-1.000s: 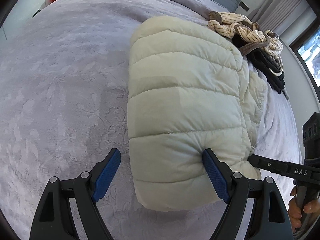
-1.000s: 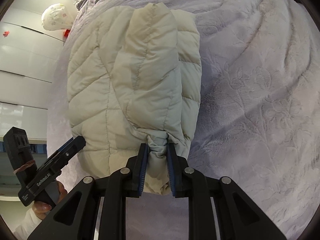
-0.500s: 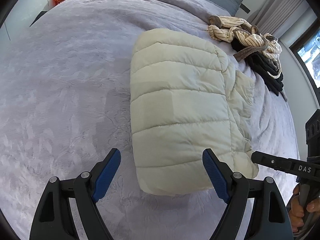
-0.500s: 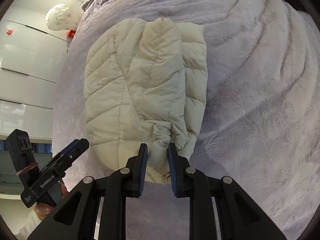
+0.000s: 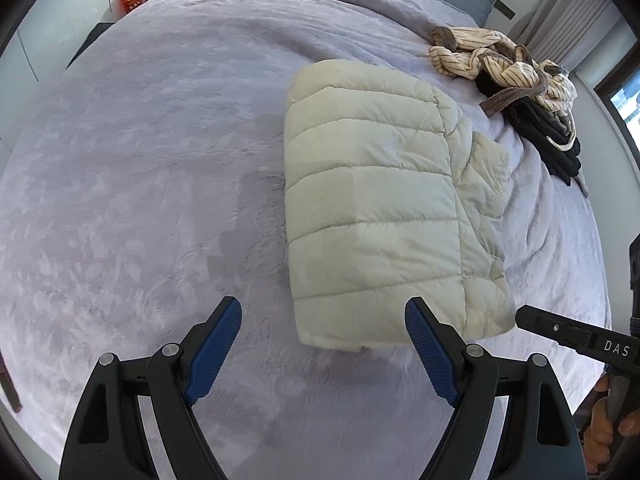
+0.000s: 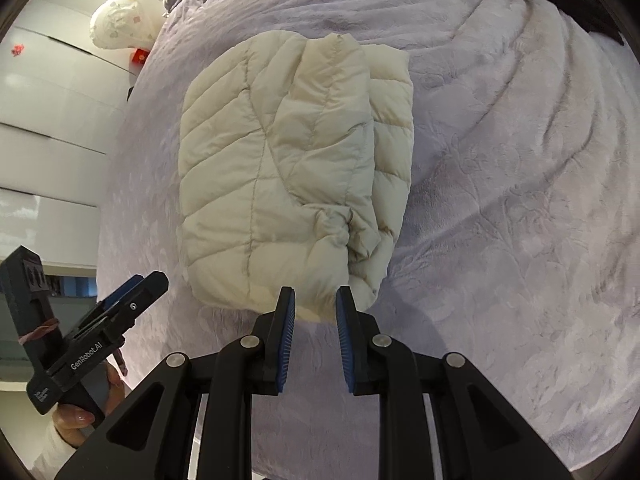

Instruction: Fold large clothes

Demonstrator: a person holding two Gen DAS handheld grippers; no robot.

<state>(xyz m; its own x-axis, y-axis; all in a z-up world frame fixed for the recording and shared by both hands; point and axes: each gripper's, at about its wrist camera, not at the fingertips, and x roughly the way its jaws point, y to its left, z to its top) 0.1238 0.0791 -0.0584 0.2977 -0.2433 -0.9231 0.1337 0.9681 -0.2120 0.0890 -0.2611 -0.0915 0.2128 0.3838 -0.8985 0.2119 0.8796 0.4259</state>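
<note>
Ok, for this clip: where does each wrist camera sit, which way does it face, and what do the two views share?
Left wrist: on the left gripper, looking along its wide-open fingers over the bed at the folded cream puffer jacket; the right gripper shows at the right edge.
Right wrist: on the right gripper, looking at the jacket's bunched sleeve side; fingers narrowly parted, empty; the left gripper shows at lower left.
Shared: jacket, bed, clothes pile, from roughly crossing directions.

Lilac bedspread [image 5: 140, 160], grey curtain [image 5: 568, 20], white wardrobe [image 6: 48, 112]
</note>
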